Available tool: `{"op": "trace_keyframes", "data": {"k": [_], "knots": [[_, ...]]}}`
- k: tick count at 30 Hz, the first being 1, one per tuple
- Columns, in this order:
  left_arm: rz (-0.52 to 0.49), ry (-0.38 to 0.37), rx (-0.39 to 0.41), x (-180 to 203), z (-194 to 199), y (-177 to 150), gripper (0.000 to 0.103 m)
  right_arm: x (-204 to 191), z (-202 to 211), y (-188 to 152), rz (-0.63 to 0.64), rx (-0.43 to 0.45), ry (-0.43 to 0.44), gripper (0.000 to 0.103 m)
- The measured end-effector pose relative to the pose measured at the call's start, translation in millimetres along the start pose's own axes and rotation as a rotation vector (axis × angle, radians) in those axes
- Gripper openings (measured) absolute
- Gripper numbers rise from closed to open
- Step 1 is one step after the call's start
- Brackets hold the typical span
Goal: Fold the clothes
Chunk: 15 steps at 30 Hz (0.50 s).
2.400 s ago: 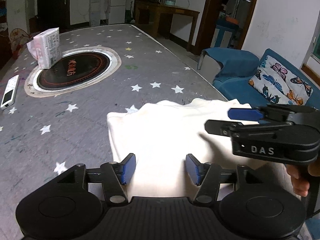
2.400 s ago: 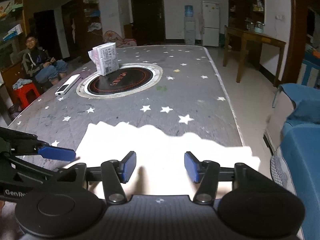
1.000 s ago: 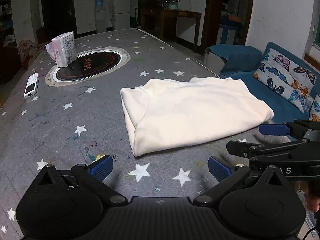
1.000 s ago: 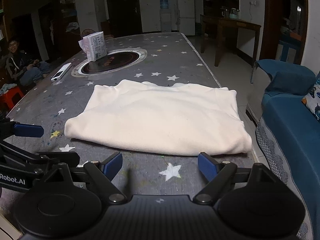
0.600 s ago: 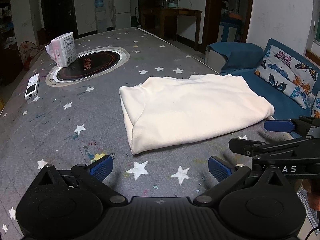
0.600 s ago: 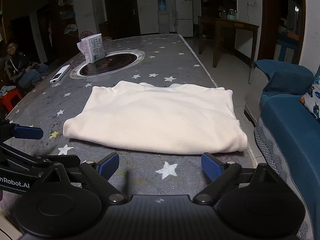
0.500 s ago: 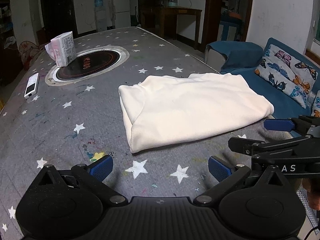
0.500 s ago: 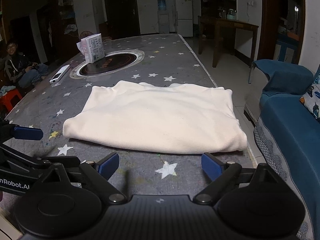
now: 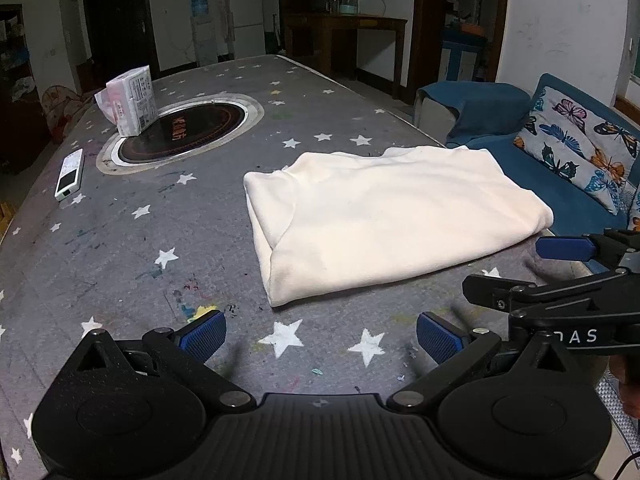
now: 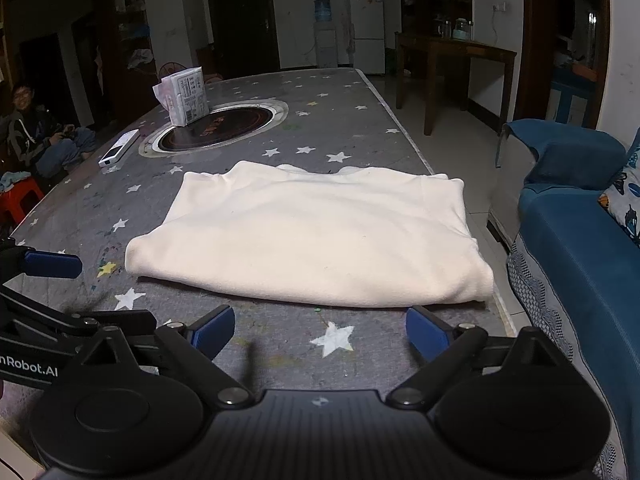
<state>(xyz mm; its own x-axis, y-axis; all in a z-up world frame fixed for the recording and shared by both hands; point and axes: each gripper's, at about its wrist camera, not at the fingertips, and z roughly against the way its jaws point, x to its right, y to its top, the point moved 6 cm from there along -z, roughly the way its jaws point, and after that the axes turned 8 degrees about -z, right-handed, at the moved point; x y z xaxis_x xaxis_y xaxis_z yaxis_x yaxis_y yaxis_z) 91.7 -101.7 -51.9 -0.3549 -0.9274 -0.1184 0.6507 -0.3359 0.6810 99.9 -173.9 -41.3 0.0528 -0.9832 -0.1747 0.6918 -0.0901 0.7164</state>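
Now the folded cream garment lies ahead of both hand-held grippers, left and right, long axis crosswise; both have fingers spread, empty, above the tabletop.

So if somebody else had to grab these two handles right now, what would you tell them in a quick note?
Left gripper: open, empty, held above the grey star-patterned table, short of the cloth.
Right gripper: open, empty, also short of the cloth.
Cream-white garment: lies folded into a flat rectangle near the table's sofa-side edge, nothing touching it.
Done: at least one fold is in; edges look fairly even.
Left: judge whether another fold is wanted; otherwise it looks about finished.
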Motion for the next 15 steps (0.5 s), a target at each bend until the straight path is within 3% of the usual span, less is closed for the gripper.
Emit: {"op": "trace_keyframes", "data": {"k": [15], "knots": [[0.007, 0.005, -0.012, -1.4, -3.1, -1.2, 0.103, 1.3, -2.2, -1.5, 0.0, -0.009, -0.004, 0.095]]}}
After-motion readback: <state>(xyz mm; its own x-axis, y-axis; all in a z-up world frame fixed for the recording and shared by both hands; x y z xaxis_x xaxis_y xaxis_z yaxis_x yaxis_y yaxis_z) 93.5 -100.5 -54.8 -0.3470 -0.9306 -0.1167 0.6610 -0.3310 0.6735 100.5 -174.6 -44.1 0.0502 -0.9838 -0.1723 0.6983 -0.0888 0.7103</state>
